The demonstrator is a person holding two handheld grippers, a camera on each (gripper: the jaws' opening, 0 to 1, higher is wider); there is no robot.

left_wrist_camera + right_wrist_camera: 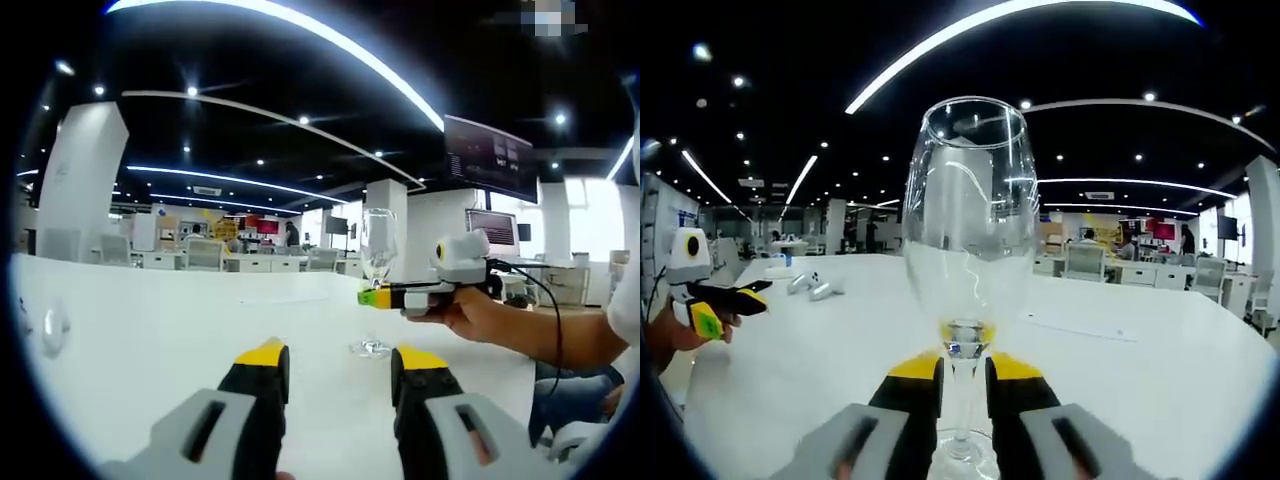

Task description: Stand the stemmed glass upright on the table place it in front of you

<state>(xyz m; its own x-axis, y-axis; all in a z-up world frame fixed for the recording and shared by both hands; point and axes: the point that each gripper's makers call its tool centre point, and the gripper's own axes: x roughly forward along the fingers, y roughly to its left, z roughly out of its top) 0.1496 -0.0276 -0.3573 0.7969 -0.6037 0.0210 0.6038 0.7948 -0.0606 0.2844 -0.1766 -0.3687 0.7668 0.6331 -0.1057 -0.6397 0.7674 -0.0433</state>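
The glass point(968, 240) stands upright on the white bench point(1140, 370), its stem clenched between the jaws of the right claw point(965, 375) just under the bowl. The left claw point(340, 365) hangs released near the glass, holding nothing. To finish well, the right claw should part its jaws slowly and draw straight back from the stem, so the foot stays flat.

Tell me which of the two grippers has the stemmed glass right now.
The right gripper: its yellow-tipped jaws close on the stem of the upright stemmed glass, foot on the white table. The left gripper is open, jaws apart, holding nothing.
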